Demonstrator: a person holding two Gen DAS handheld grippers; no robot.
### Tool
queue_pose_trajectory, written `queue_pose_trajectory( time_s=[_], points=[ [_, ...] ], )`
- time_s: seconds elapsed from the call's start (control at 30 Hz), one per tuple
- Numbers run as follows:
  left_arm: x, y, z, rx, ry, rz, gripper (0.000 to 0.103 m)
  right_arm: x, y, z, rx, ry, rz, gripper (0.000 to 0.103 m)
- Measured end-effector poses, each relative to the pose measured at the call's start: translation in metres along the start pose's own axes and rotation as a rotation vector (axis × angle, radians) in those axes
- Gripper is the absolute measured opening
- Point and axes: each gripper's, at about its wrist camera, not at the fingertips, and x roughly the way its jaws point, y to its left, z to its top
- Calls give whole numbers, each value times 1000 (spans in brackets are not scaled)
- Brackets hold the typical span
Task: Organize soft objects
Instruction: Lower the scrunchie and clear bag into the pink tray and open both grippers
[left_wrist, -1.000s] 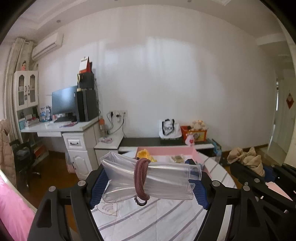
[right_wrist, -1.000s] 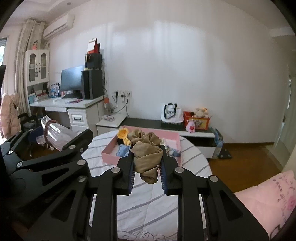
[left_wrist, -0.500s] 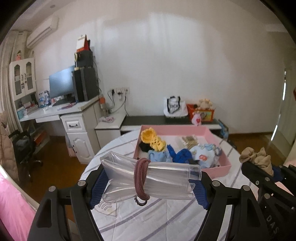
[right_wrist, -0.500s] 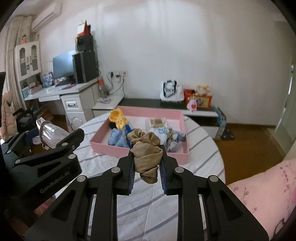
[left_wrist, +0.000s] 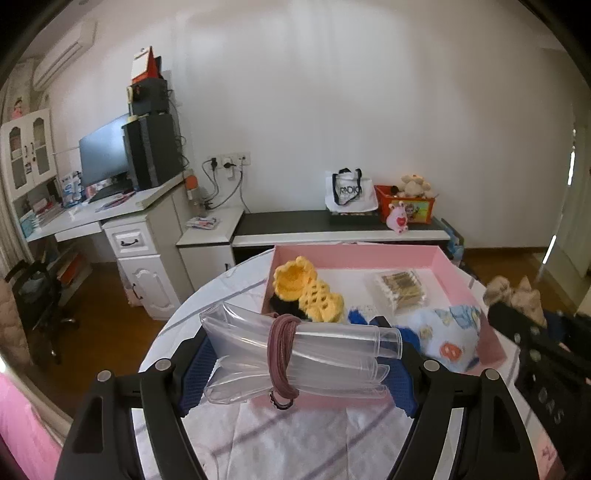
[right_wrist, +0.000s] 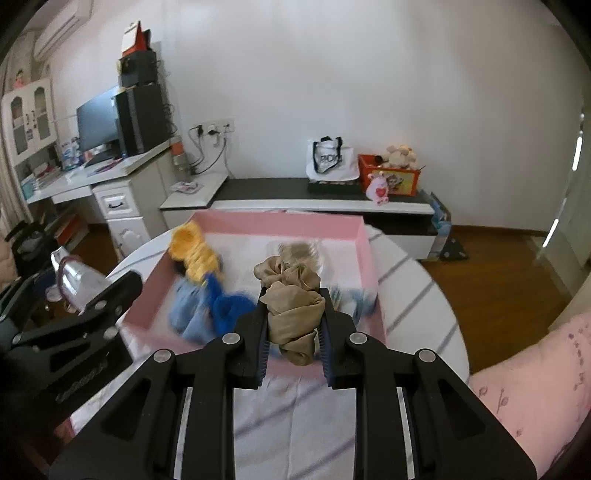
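Observation:
My left gripper is shut on a clear plastic roll lying crosswise between its blue pads, with a maroon hair tie looped round it. My right gripper is shut on a tan fabric scrunchie. Both hover at the near edge of a pink tray on a round table with a striped cloth. The tray holds a yellow crocheted piece, blue cloths, a patterned baby garment and a small clear packet.
Behind the table runs a low black-topped cabinet with a tote bag and an orange toy box. A white desk with a monitor stands left. Pink bedding lies at right. Wooden floor surrounds the table.
Both grippers have travelled forward over the table toward the pink tray, which now looks larger and closer. Each keeps its hold. The right one has also dropped lower.

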Motion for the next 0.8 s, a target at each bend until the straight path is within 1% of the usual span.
queue_pose_trajectory(
  time_s=[0.17,0.3,0.37,0.4,0.47,0.53,0.67,0.8],
  points=[
    [44,-3,33,32,-5,19,75,30,-3,21,-5,1,-10,21],
    [68,-11,47,82,-18,17,75,58,-8,37,-3,23,6,21],
    [81,-15,59,113,-25,24,75,74,-10,42,-16,39,-4,21],
    [85,-16,58,122,-26,24,75,82,-11,45,-18,48,-6,21],
    [97,-19,67,151,-23,15,75,93,-12,49,-22,62,3,21],
    [106,-20,70,167,-24,3,75,106,-13,52,-19,81,9,21],
    [133,-22,88,196,-20,-9,76,128,-13,54,-26,107,20,21],
    [166,-21,106,206,17,-45,76,143,-13,54,-31,128,37,21]
  ],
)
